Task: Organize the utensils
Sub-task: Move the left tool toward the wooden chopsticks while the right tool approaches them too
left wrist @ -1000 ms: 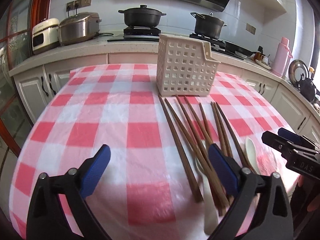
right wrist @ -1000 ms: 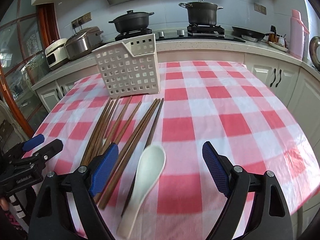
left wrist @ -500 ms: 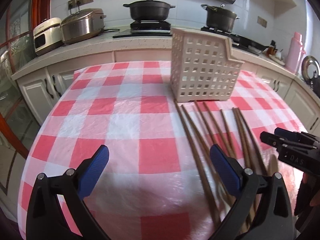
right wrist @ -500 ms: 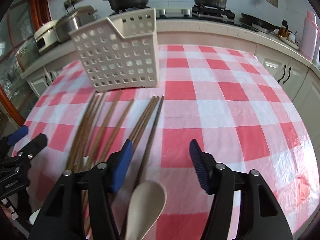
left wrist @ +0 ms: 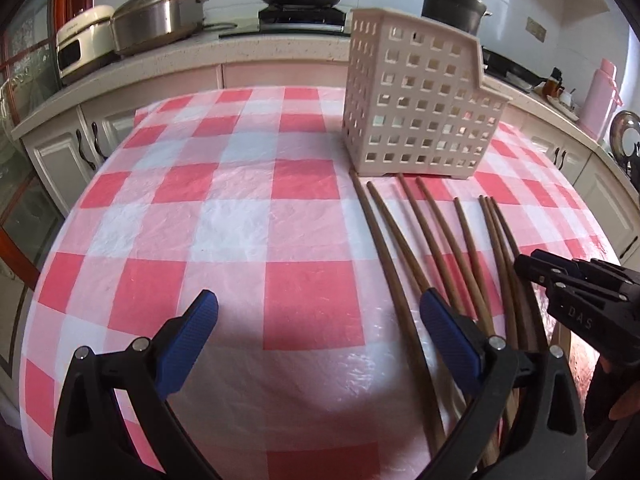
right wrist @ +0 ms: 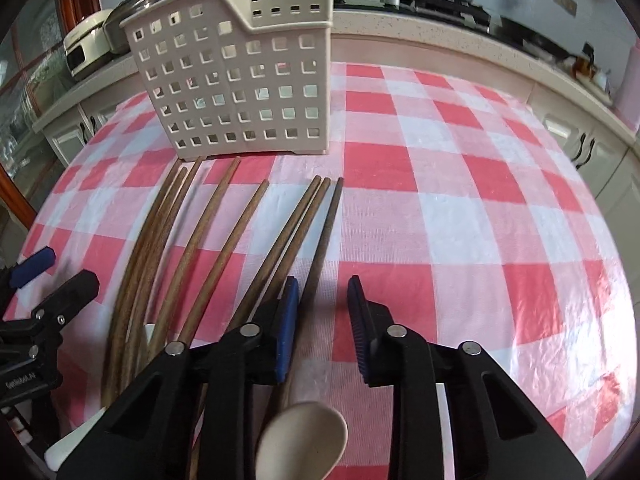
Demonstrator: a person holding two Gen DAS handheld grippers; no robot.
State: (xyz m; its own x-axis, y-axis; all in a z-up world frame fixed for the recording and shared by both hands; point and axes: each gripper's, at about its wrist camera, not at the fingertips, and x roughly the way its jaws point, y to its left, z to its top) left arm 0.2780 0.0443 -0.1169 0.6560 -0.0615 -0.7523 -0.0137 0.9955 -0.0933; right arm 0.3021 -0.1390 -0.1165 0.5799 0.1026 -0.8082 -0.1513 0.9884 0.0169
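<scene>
One perforated caddy [right wrist: 240, 80] stands upright toward the far edge of the checked tabletop [right wrist: 460, 200]. Eight wooden chopsticks [right wrist: 224, 248] lie fanned from its base toward the near edge. Two pale spoons lie at the near edge: a white one [right wrist: 72, 444] at left, mostly hidden, and a beige one [right wrist: 304, 440] at centre. The left tool [left wrist: 320, 336] stands wide, empty. The right tool [right wrist: 322, 312] has just been closing; its jaws are narrow, straddling the rightmost chopstick [right wrist: 326, 236] without gripping it.
</scene>
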